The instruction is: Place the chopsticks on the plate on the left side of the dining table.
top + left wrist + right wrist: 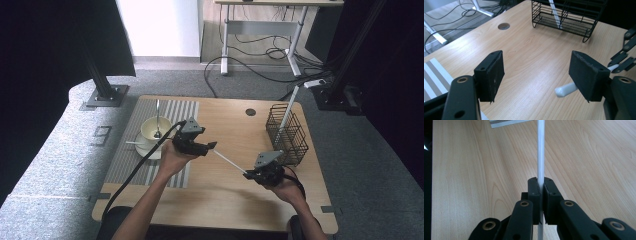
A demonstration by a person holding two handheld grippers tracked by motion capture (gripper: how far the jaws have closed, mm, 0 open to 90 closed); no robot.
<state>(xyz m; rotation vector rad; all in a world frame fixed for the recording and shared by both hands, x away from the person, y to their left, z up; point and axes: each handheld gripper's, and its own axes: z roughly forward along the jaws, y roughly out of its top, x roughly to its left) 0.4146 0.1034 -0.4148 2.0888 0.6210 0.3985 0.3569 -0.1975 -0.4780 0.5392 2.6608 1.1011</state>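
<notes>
White chopstick [229, 161]: lying as a thin white stick over the bare wood, running from the left tongs at its 10 o'clock end to the right tongs at its 4 o'clock end; in the left gripper view its rounded tip [565, 89] is showing just behind the right-hand pad.
Right gripper [541, 187]: clamping tight on the white chopstick, pads pressing it from both sides, the stick running straight up toward 12 o'clock in the right gripper view; in the high view it is sitting at about 5 o'clock on the table [267, 169].
Left gripper [536, 75]: standing open, pads well apart, nothing pressing between them; the stick's end is lying beside one pad, not being squeezed; in the high view [210, 147].
Wire basket [287, 134]: black, standing at 3 o'clock on the table, holding another white stick [288, 114] leaning upright.
Bowl [156, 128]: cream, sitting on the striped placemat [131, 161] at 9 o'clock, a metal spoon [157, 119] resting in it.
Table [230, 120]: light wood, a round cable hole [250, 112] at 12 o'clock.
</notes>
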